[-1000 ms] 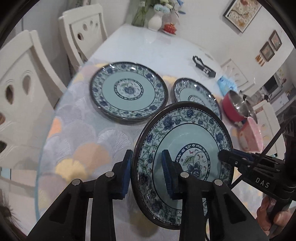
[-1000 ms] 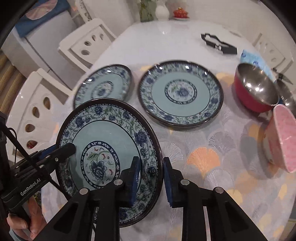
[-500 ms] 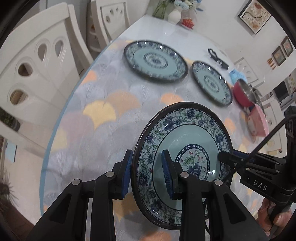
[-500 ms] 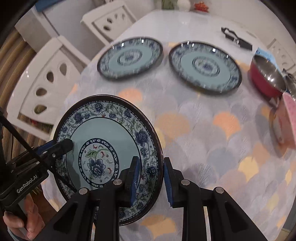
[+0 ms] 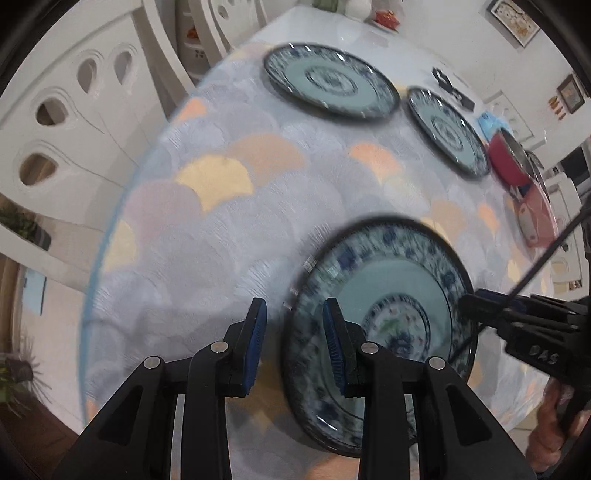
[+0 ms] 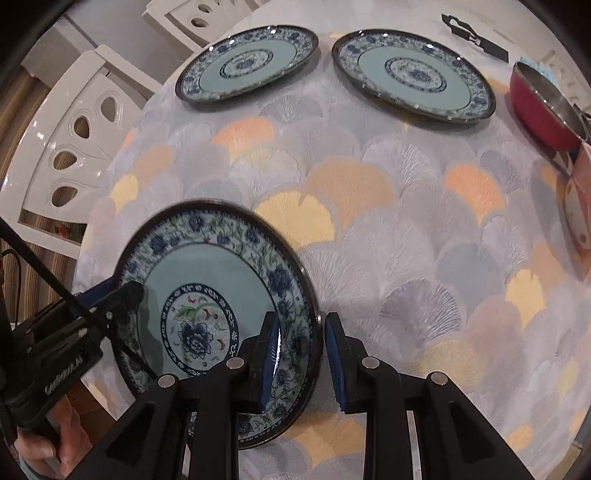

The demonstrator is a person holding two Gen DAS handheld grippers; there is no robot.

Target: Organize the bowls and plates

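Observation:
A blue floral plate (image 5: 388,295) (image 6: 207,273) lies near the front edge of the table. My left gripper (image 5: 291,347) is open, its jaws either side of the plate's left rim with a gap. My right gripper (image 6: 301,354) is open too, its jaws straddling the plate's right rim. Two more matching plates (image 6: 247,61) (image 6: 413,74) lie flat at the far side, also seen in the left wrist view (image 5: 332,81) (image 5: 447,129). A red bowl (image 6: 543,110) (image 5: 508,162) and a pink bowl (image 6: 580,199) (image 5: 535,218) sit at the right.
The round table carries a fan-patterned cloth (image 6: 388,221). White chairs (image 6: 70,140) (image 5: 74,122) stand along the left side. A black tool (image 6: 476,37) lies at the far end, with a vase and a small red item (image 5: 386,16) behind.
Both grippers brought the plate back toward the front edge and lower, then opened their jaws off its rim. The plate now looks set on the cloth.

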